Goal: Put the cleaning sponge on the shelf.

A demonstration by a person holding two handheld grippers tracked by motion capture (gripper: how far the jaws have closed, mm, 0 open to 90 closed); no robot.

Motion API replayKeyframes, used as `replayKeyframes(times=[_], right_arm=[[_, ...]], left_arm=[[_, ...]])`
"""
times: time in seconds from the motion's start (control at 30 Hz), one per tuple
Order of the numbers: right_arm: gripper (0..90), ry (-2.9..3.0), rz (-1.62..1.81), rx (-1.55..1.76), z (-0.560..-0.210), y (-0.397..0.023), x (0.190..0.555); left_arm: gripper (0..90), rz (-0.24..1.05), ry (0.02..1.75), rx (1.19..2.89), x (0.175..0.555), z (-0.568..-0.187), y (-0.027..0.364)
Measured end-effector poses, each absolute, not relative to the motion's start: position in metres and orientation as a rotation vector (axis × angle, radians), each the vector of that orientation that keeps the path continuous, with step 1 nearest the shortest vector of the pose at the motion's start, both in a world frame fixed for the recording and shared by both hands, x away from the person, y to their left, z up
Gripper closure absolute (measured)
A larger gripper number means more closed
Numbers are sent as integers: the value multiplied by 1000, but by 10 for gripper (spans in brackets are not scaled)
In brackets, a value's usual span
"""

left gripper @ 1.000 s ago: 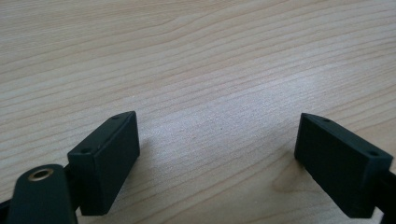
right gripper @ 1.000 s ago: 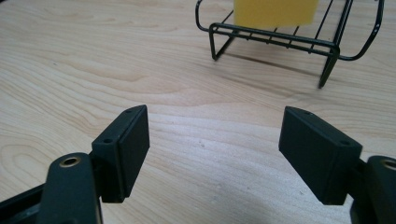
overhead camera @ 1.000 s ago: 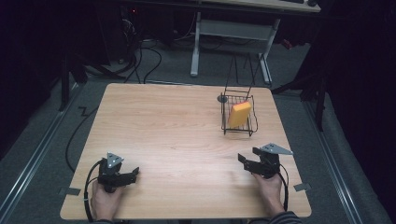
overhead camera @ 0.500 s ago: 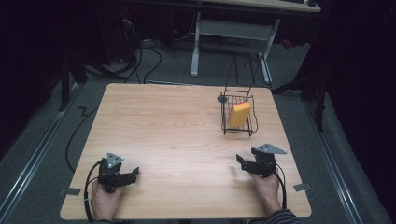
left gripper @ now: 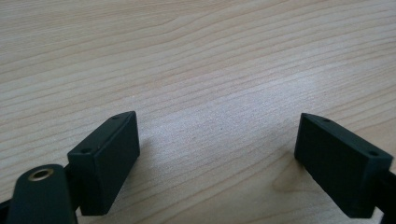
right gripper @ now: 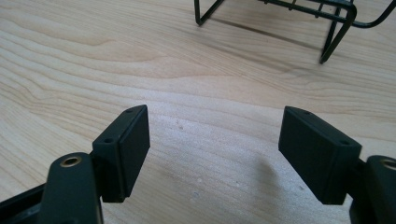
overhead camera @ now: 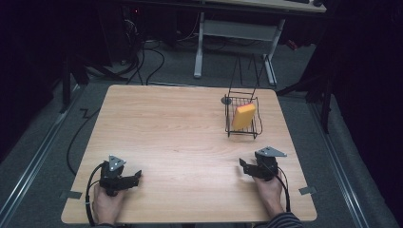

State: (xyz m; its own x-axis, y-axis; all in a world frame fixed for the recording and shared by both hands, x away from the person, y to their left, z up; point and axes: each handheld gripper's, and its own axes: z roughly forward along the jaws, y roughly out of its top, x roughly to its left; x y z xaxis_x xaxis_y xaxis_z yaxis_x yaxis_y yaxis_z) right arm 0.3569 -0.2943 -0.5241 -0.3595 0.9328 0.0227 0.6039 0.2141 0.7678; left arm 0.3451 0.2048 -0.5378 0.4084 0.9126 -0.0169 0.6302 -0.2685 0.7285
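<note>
1. Right gripper [overhead camera: 248, 167] has edged slightly up the table toward the wire basket [overhead camera: 229, 124] since a second ago; left gripper [overhead camera: 135, 177] hasn't moved.
2. Both sets of jaws stand apart, nothing between them, only bare wood.
3. Basket sits at the table's [overhead camera: 180, 128] far right, with the yellow sponge [overhead camera: 244, 115] upright inside.
4. Path from right gripper to basket is bare tabletop; small dark disc [overhead camera: 226, 100] sits just behind the basket.

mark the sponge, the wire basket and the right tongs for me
sponge [overhead camera: 244, 116], high view, on its yellow face.
wire basket [overhead camera: 230, 118], high view, on its left wall wires.
right tongs [right gripper: 214, 149], right gripper view, midway between the two black tips, which stand apart over bare wood.
</note>
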Motion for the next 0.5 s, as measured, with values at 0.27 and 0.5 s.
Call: replayKeyframes(times=[0.27,0.5], right_arm=[[259,2054,943,1420,-529,-292,358],[277,2092,872,1434,-531,-289,361]], left_arm=[[146,546,1308,2003,345,-538,205],[146,546,1308,2003,345,-538,205]])
